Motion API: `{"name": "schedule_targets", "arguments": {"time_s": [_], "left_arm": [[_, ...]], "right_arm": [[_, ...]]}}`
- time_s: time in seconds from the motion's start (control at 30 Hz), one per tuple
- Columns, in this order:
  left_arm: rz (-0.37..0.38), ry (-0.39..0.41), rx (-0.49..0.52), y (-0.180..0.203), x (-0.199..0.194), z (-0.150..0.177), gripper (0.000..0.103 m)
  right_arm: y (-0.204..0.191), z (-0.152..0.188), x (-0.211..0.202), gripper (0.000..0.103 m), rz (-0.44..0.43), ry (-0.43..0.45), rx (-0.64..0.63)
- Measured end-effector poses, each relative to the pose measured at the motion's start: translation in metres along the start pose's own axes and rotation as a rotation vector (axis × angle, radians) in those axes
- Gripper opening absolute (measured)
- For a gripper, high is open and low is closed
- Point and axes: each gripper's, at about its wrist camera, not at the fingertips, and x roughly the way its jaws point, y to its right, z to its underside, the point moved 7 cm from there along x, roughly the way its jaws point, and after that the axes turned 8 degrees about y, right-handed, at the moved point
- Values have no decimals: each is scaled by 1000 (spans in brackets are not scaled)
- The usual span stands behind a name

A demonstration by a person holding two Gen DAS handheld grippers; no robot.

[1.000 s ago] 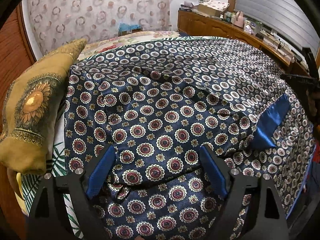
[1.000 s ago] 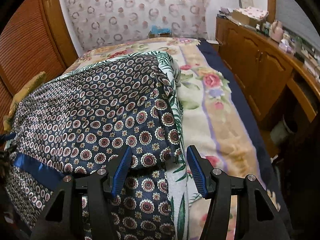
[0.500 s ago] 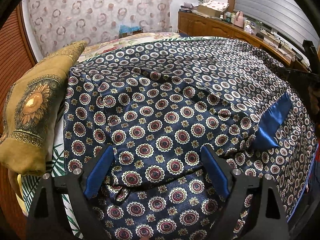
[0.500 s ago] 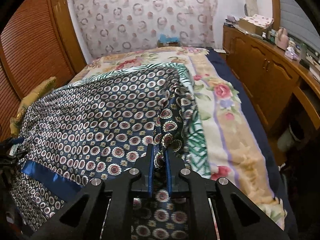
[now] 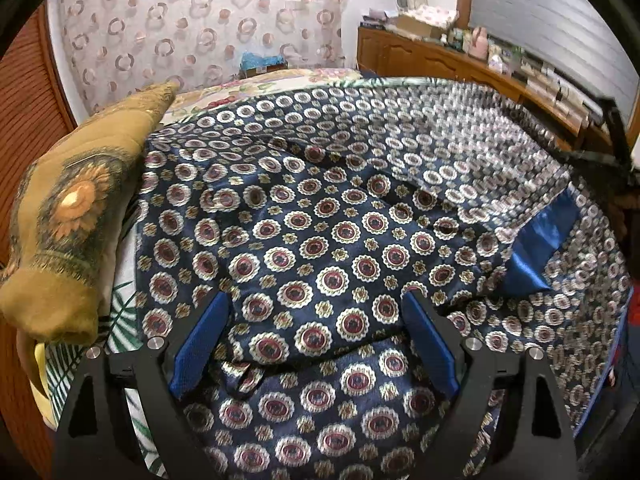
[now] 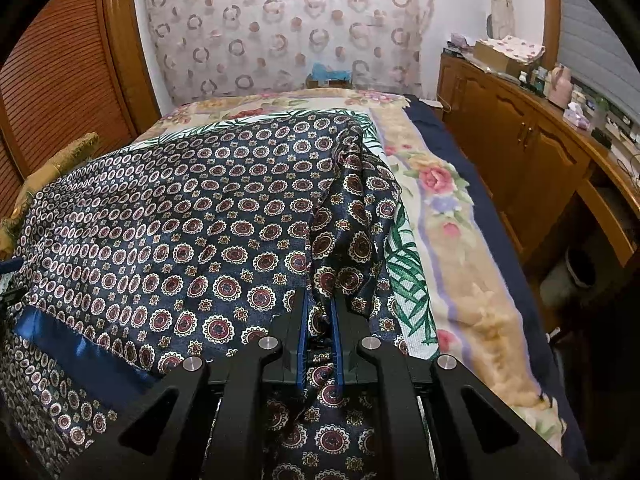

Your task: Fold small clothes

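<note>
A navy satin garment (image 5: 320,240) printed with red-and-white medallions and trimmed with a plain blue band (image 5: 540,248) lies spread on the bed. My left gripper (image 5: 316,320) is open, its blue pads straddling a fold of the garment near its front edge. In the right wrist view the same garment (image 6: 192,232) fills the left half. My right gripper (image 6: 320,320) is shut on a bunched edge of the garment at its right side and lifts it a little off the bed.
A mustard sunflower pillow (image 5: 72,216) lies left of the garment. A floral blanket (image 6: 452,240) covers the bed on the right. A wooden cabinet (image 6: 520,152) with clutter runs along the right wall. A wooden louvred door (image 6: 64,80) stands at the left.
My right gripper closed on the garment's right edge and has pulled it up and inward. The left gripper stays open and has barely moved.
</note>
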Motion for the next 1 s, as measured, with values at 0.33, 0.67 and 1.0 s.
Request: {"name": "schedule_targets", "arguments": {"time_s": [0.33, 0.67, 1.0], "left_arm": [[-49, 92, -91, -49, -46, -5, 79], [-112, 18, -111, -69, -19, 8, 35], [-110, 10, -130, -75, -10, 8, 26]], "right_arm": [[4, -3, -3, 10, -2, 0, -6], [3, -3, -3, 10, -3, 0, -10], [3, -3, -3, 10, -1, 1, -16]]}}
